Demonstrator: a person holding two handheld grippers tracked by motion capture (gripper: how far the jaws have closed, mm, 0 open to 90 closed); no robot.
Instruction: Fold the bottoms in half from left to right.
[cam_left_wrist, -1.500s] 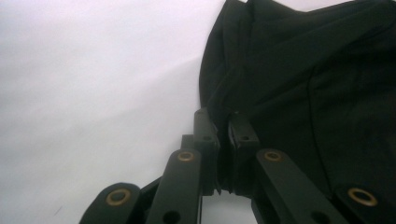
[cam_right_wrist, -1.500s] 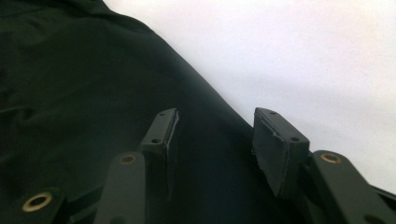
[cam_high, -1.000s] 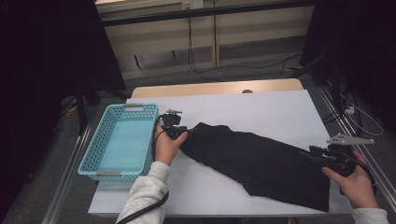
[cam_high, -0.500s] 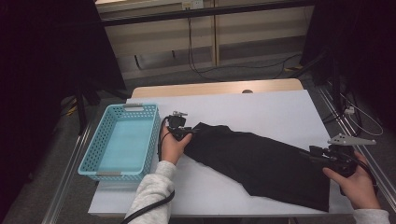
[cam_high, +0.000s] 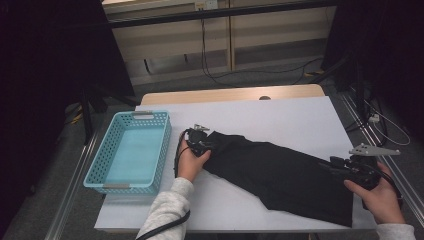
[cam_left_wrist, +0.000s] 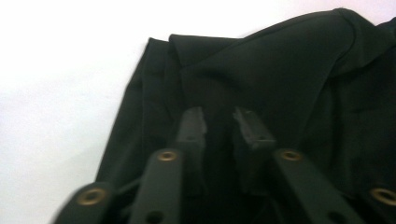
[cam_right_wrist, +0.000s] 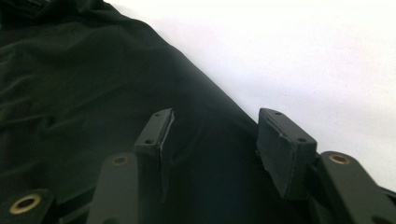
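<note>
Dim room, dark at the far corners; the white table (cam_high: 280, 120) is evenly lit, glaring white and soft in both gripper views.

In the high view the left hand-held gripper (cam_high: 206, 143) lies against the near-basket end of the black cloth (cam_high: 280, 175), and black on black it is too small to tell how its jaws stand. The person's left hand (cam_high: 190, 161) covers its body. In the left gripper view the cloth (cam_left_wrist: 261, 84) is cut off at the right and bottom edges, and whether the pads (cam_left_wrist: 194, 123) pinch a fold is not clear. In the right gripper view the cloth (cam_right_wrist: 93, 93) runs past the left edge.
</note>
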